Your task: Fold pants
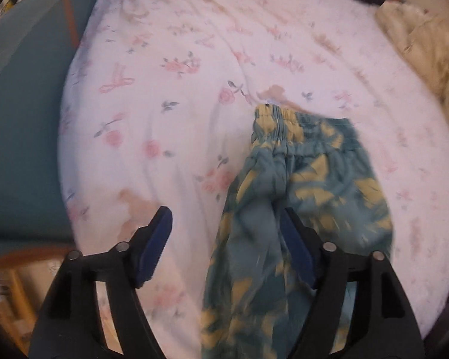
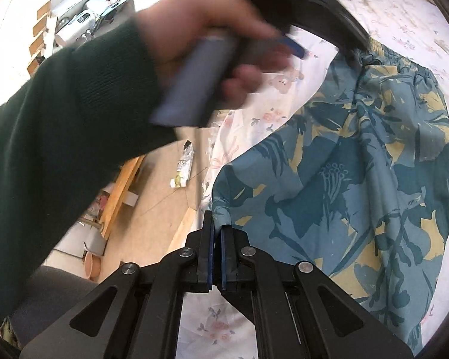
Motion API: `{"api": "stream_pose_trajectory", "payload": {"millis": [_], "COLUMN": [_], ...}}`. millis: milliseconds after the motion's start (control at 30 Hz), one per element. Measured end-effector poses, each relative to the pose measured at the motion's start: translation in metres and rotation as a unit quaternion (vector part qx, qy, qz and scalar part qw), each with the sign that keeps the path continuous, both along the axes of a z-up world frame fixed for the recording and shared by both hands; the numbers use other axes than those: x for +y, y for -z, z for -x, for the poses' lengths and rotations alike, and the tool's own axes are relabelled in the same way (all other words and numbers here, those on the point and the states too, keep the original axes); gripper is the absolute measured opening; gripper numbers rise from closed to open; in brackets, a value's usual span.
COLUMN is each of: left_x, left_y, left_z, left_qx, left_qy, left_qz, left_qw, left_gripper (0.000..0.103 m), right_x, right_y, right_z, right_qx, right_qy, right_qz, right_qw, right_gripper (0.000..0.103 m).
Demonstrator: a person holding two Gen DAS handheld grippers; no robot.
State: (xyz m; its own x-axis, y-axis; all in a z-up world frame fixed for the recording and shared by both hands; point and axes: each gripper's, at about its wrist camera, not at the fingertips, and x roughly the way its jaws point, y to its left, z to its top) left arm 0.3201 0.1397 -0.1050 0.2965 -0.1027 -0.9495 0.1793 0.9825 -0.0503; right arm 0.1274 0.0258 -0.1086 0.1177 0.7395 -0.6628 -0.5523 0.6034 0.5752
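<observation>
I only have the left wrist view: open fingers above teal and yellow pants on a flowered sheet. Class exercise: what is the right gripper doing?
Observer: The right gripper is shut on the pants, pinching a cloth edge near the bed's side.
Operator: Is the left hand gripping its tool?
Observer: Yes, the left hand, in a dark green sleeve, holds the handle; it is blurred.
Operator: Anything off the bed?
Observer: A small packet lies on the floor beside the sheet.
</observation>
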Motion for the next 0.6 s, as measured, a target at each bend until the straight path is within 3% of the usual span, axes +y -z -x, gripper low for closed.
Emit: {"api": "stream_pose_trajectory", "payload": {"millis": [167,200,300,367,500,600], "left_x": [0.049,0.059,0.071,0.072,0.07,0.061], "left_y": [-0.028,-0.026,-0.01,0.006,0.042,0.059], "left_z": [0.061,0.075,0.11,0.133,0.161,0.17], "left_qx": [-0.025,-0.017,0.016,0.038,0.075,0.097], "left_qy": [-0.014,-0.024,-0.039,-0.038,-0.033,-0.015], "left_qz": [0.04,0.055,0.083,0.08,0.07,0.075], "left_qw": [0.9988,0.9981,0.9957,0.9953,0.9941,0.9924], "left_gripper": [0.084,0.084,0.084,0.084,0.083,0.081], "right_x": [0.029,0.039,0.065,0.069,0.032,-0.035], "right_y": [0.007,0.01,0.026,0.031,0.022,0.011], "right_z": [0.0,0.002,0.017,0.025,0.036,0.039], "right_qx": [0.013,0.017,0.036,0.036,0.037,0.037], "right_qy": [-0.001,-0.007,-0.024,-0.032,-0.01,0.05], "right_qz": [-0.006,-0.008,-0.004,0.013,0.019,0.019], "right_qw": [1.0,1.0,0.999,0.999,0.999,0.998], "right_gripper": [0.004,0.008,0.009,0.01,0.012,0.019]}}
